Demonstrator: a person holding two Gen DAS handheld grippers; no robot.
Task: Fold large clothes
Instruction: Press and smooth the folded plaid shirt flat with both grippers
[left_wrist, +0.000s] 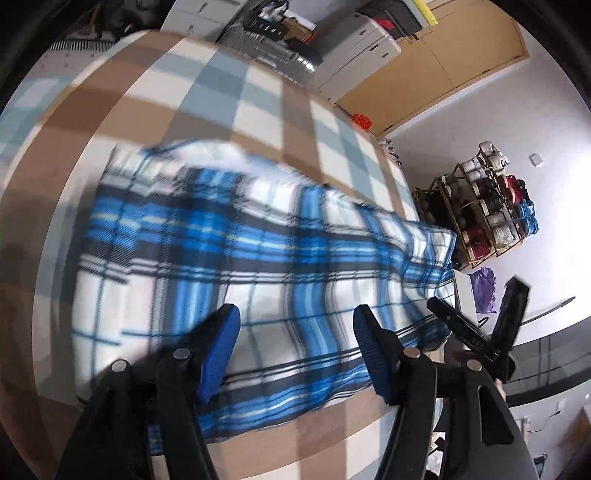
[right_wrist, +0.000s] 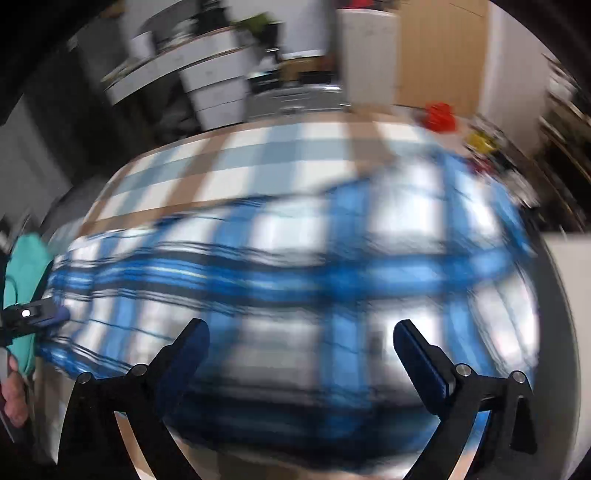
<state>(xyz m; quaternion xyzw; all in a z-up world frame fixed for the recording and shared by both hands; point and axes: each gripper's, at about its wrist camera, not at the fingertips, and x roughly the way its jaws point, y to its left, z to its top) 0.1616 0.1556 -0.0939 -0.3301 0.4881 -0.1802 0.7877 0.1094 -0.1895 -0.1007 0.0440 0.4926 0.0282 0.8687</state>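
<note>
A blue, white and dark plaid garment (left_wrist: 258, 240) lies spread flat across a table covered with a tan, white and grey-blue checked cloth (left_wrist: 258, 103). My left gripper (left_wrist: 297, 350) hovers over the garment's near edge. Its blue pads stand apart with nothing pinched between them. In the blurred right wrist view the same garment (right_wrist: 295, 258) fills the middle, and my right gripper (right_wrist: 301, 350) is open wide above it. The right gripper (left_wrist: 476, 295) also shows at the garment's right end, open. The left gripper (right_wrist: 44, 314) appears at the garment's left end.
A person's teal sleeve (right_wrist: 26, 266) and hand (right_wrist: 14, 398) are at the left. Beyond the table's right end stands a rack of thread spools (left_wrist: 487, 206), with a purple cloth (left_wrist: 484, 288) near it. White drawers (left_wrist: 362, 48) stand behind the table, and a red object (left_wrist: 361, 121) lies on its far corner.
</note>
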